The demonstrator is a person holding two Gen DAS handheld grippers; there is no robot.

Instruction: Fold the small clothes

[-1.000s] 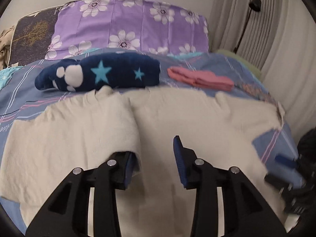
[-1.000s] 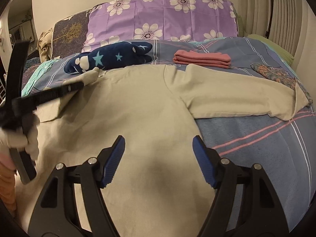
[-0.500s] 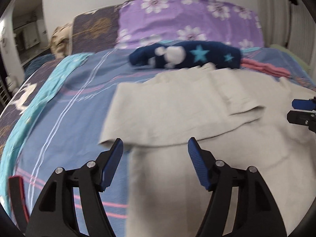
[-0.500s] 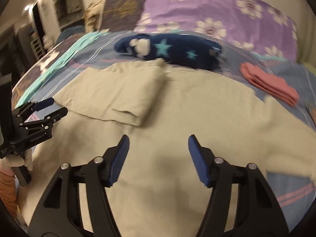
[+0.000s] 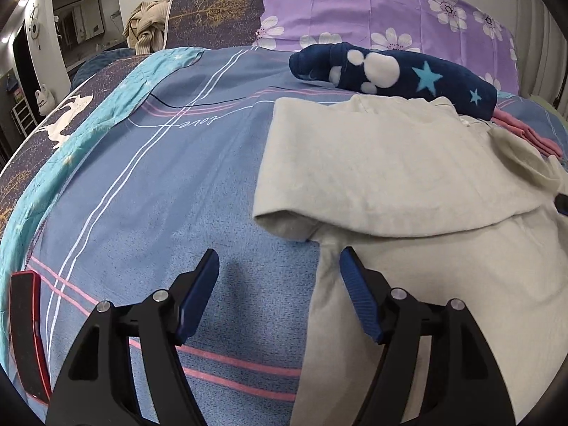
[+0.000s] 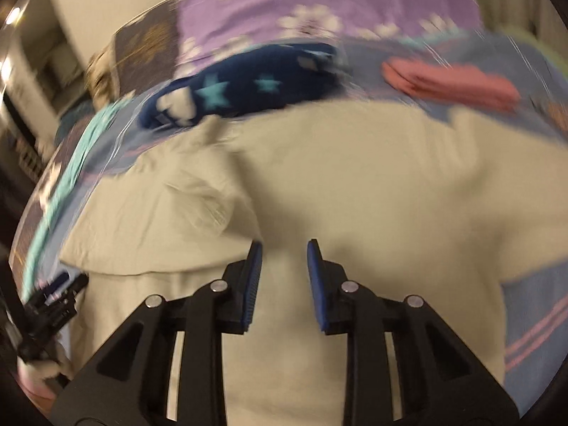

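Observation:
A cream shirt [image 5: 408,266] lies flat on the blue striped bedsheet [image 5: 170,184], its left sleeve [image 5: 372,170] folded in over the body. My left gripper [image 5: 278,252] hovers at the shirt's left side edge. Its jaws are opening, with only bedsheet between them, and the right finger [image 5: 358,291] is over the cloth's edge. In the blurred right wrist view my right gripper [image 6: 284,245] points down at the middle of the cream shirt [image 6: 372,184], beside the folded sleeve's end [image 6: 198,213]. Its jaws are closing, with a narrow gap showing between the pads.
A navy star-patterned garment [image 5: 397,69] and a folded pink piece [image 5: 532,138] lie behind the shirt, before a purple flowered pillow [image 5: 372,7]. A red-edged phone [image 5: 26,333] rests at the bed's near left. Bare sheet stretches left of the shirt.
The left gripper let go of the sleeve, which now lies folded over the shirt, and swung left to the shirt's side edge. The right gripper moved over the shirt and its jaws narrowed.

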